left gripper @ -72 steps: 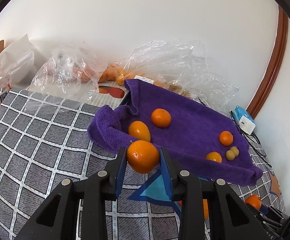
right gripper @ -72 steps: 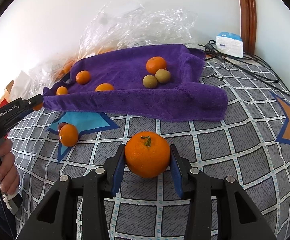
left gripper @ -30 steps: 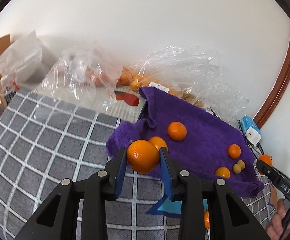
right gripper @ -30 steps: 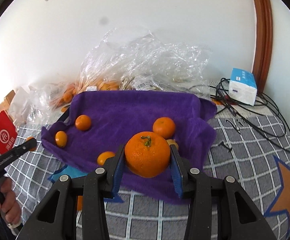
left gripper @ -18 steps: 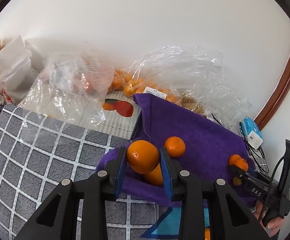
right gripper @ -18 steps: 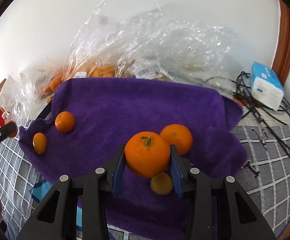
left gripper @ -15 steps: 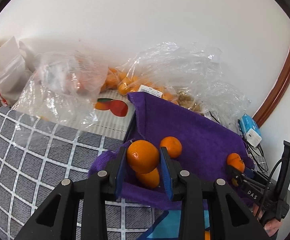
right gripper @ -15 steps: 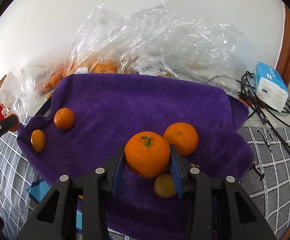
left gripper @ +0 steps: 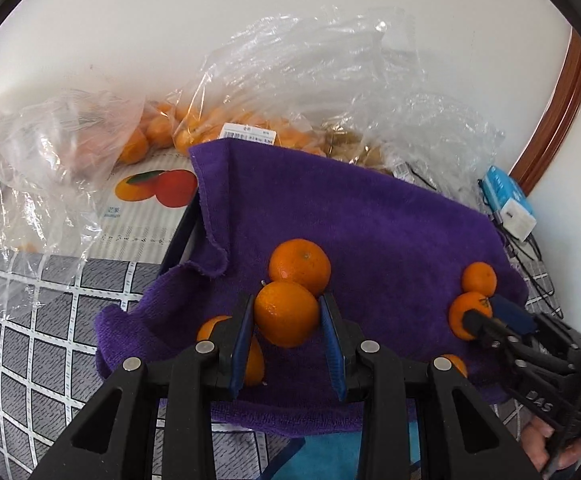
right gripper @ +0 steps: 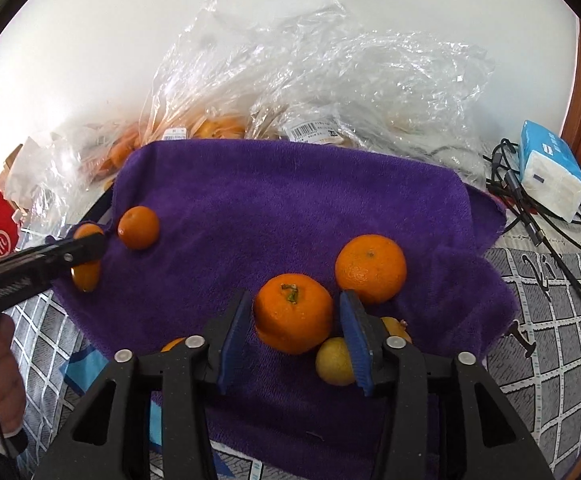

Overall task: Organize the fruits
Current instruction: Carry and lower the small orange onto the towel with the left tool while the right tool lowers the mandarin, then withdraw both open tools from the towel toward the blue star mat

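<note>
left gripper (left gripper: 288, 334): points down and forward, pads pressed on a small orange (left gripper: 286, 314) | right gripper (right gripper: 293, 334): points down and forward, jaws opening, gaps show on both sides of the stemmed orange (right gripper: 293, 318) between them | a bare hand (right gripper: 0, 376) holds the left gripper's handle

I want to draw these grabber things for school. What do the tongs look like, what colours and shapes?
Each pair of tongs is black plastic, shaped like a wide fork with triangle cut-outs and round silver rivets. The left tongs and the right tongs both end in two flat blue fingers. Seen from the side, the right tongs bear pale letters on the black body, and a thin black cable hangs by the handle.
</note>
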{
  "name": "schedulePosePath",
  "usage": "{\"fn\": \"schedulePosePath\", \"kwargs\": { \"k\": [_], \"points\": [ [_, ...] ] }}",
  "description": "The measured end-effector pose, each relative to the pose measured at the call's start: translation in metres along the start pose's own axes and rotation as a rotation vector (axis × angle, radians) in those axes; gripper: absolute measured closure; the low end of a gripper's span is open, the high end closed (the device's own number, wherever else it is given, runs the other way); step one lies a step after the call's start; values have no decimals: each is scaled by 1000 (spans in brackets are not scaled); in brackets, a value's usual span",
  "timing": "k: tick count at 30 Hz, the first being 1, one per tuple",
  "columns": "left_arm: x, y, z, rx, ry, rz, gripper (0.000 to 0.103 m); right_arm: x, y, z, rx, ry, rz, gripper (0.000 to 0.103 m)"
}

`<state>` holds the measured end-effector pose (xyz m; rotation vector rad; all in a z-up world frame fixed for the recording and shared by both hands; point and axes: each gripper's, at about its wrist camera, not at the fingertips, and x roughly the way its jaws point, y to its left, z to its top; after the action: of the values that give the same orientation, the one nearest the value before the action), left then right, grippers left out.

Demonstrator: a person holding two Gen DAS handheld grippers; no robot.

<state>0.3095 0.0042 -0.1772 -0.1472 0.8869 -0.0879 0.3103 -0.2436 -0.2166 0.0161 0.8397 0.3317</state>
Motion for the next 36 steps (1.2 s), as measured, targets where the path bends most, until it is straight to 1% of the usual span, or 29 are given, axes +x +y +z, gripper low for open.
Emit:
{"fn": "schedulePosePath", "kwargs": {
  "k": [3,4,6,8,12,13,14,16,18,19,21,23,25,29,34,36],
  "points": [
    [4,-4,-2,24,-2,29,72,-15,0,1,-21,-21,-32,53],
    [5,-5,-2,30,-2,35,72,-21,-1,2,-25,-32,-39,49],
    [9,-7,-2,39,5,40,72,-33,-3,3,-25,-50,-69,47],
    [10,-9,-3,52,-4,59,72,-41,-7,1,-6,-59,-93,47],
    [11,-9,-5,59,-22,60,72,-53,-12,-8,35,-52,-125,47],
    [11,-10,-5,63,-21,54,69,-55,-12,-11,37,-52,-135,47],
    [11,-10,-4,66,-17,40,63,-57,-11,-14,38,-50,-148,47],
    [7,-9,-2,57,-10,31,57,-62,-10,-18,44,-44,-163,47],
    [-2,-5,-1,28,-14,29,56,-66,-8,-22,55,-41,-169,47],
    [-7,-4,0,17,-17,16,54,-69,-8,-23,63,-40,-170,47],
    [-23,2,-1,0,-35,-10,47,-75,-5,-27,80,-41,-175,47],
    [-40,10,-5,-11,-71,-9,40,-80,-1,-30,87,-42,-188,47],
    [-55,20,-12,-22,-97,-6,39,-86,4,-34,90,-44,-199,47],
    [-77,40,-29,-42,-120,10,39,-96,12,-44,104,-54,-222,47],
    [-90,64,-57,-69,-131,41,39,-103,23,-59,113,-65,-245,47],
    [-93,74,-68,-80,-138,52,40,-103,27,-65,114,-62,-270,47]
  ]
}}
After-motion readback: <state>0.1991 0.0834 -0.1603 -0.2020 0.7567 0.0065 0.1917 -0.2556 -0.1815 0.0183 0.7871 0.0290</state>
